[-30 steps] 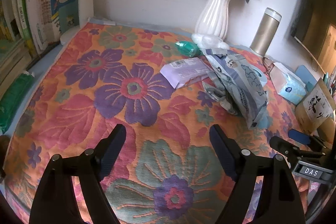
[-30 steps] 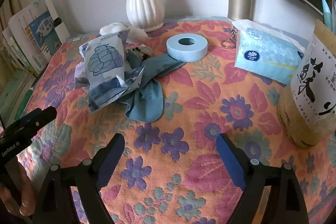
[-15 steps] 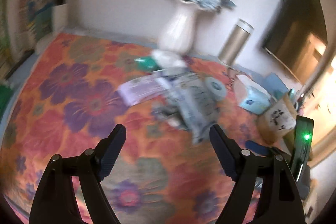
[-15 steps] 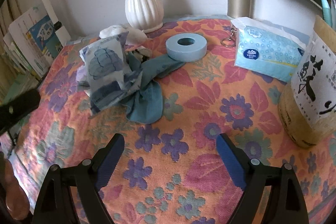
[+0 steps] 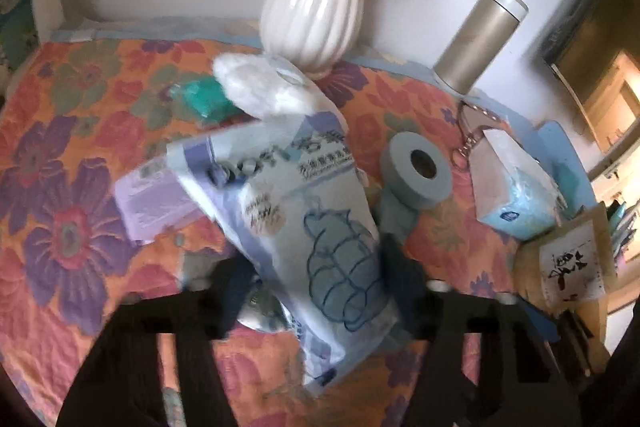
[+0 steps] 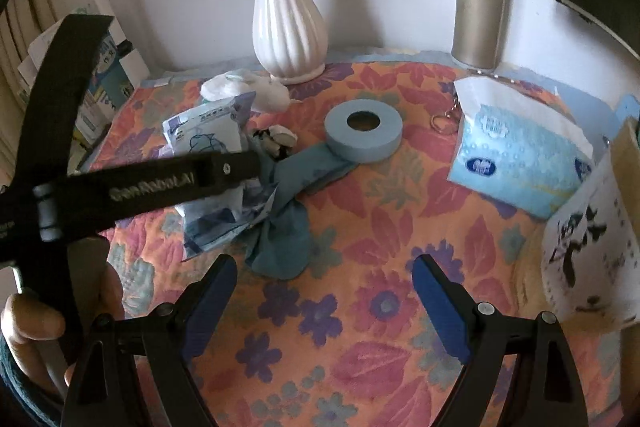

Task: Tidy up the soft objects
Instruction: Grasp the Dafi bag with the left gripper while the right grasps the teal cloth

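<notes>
Left to right on the flower-patterned orange cloth surface [image 6: 360,227]: one flat lilac wipes packet [image 5: 154,203]; one small green packet [image 5: 206,99]; one fluffy white cotton wad [image 5: 264,87]; one pale blue printed plastic bag [image 5: 304,227], crumpled, lying across the lilac packet's right end. One teal cloth [image 6: 288,211] trailed out from under the bag, its far end under one pale blue tape roll [image 6: 363,135]. A small black-and-white crumpled item [image 6: 276,143] sat just behind the cloth; could not identify it.

Along the wall stood one ribbed white ceramic vase [image 6: 288,27] with blue flowers, then one gold steel flask [image 6: 478,7]. Further right: one blue tissue pack [image 6: 516,163] and one brown paper bag with black brush lettering [image 6: 592,247].

Left gripper [image 5: 316,291] was low over the printed bag, jaws spread wide on either side of its lower half, gripping nothing. Motion blur hid whether the pads touched. Seen from the right wrist, its black body crossed in front of the bag.

Right gripper [image 6: 324,291] hung over bare cloth surface near the teal cloth, jaws wide apart, empty.
</notes>
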### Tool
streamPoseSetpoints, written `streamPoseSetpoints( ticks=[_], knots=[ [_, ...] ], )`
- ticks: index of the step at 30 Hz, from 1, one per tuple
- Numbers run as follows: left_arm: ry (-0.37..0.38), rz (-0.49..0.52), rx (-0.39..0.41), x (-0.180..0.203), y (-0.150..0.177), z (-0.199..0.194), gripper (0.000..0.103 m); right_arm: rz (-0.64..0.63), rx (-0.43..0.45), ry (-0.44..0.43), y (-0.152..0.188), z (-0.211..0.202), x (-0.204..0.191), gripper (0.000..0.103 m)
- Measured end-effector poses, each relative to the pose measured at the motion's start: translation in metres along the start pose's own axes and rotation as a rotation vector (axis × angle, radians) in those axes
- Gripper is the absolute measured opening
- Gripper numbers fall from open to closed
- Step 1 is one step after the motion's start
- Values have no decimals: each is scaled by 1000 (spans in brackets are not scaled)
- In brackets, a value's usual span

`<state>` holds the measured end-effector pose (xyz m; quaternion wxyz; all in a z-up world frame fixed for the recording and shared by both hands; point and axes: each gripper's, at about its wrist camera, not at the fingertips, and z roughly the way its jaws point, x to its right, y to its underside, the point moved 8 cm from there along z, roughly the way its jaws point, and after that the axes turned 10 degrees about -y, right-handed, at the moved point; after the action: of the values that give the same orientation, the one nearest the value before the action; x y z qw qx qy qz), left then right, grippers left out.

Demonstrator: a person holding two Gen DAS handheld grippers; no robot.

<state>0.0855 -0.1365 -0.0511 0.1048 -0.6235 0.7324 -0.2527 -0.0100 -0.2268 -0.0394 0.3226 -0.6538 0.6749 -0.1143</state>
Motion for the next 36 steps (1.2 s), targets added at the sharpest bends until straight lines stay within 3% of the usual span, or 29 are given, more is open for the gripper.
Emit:
streamPoseSetpoints(
  ticks=[3, 6, 11, 13, 17, 19, 20, 21, 23, 28, 31, 32, 34, 36],
  knots=[
    [46, 12, 16, -6, 3, -12, 40, -6, -4, -8, -3, 3, 0, 88],
    [109, 2, 46, -24, 9, -38, 40, -13, -17, -14, -6, 11, -3, 88],
    [86, -37, 94, -80, 23, -69, 40, -5, -47, -56, -12, 36, -12, 87],
    [67, -56, 82, -104, 31, -69, 40, -7, -50, -41, -16, 47, -14, 78],
    [148, -63, 52, -119, 50, -61, 40, -27, -41, 8, -26, 70, -17, 64],
    [150, -48, 54, -118, 59, -57, 40, -82, -7, 33, -29, 72, -24, 37],
    [153, -38, 49, -117, 63, -55, 40, -105, -9, 11, -29, 73, -31, 17],
    [156, -29, 50, -114, 65, -53, 40, -122, -7, 6, -28, 71, -35, 10],
    [168, -18, 69, -111, 67, -56, 40, -152, 4, 44, -21, 61, -38, 8],
    [205, -40, 89, -114, 68, -58, 40, -139, 63, -150, 7, 8, -51, 7],
    [203, -33, 96, -113, 70, -59, 40, -166, 34, -237, 30, -18, -61, 7],
    [197, -26, 102, -113, 71, -60, 40, -168, 22, -225, 36, -22, -60, 8],
    [185, -13, 111, -110, 72, -61, 40, -159, -27, -148, 45, -18, -50, 20],
    [180, -8, 113, -110, 73, -62, 40, -133, -91, -10, 54, -6, -32, 62]
  ],
)
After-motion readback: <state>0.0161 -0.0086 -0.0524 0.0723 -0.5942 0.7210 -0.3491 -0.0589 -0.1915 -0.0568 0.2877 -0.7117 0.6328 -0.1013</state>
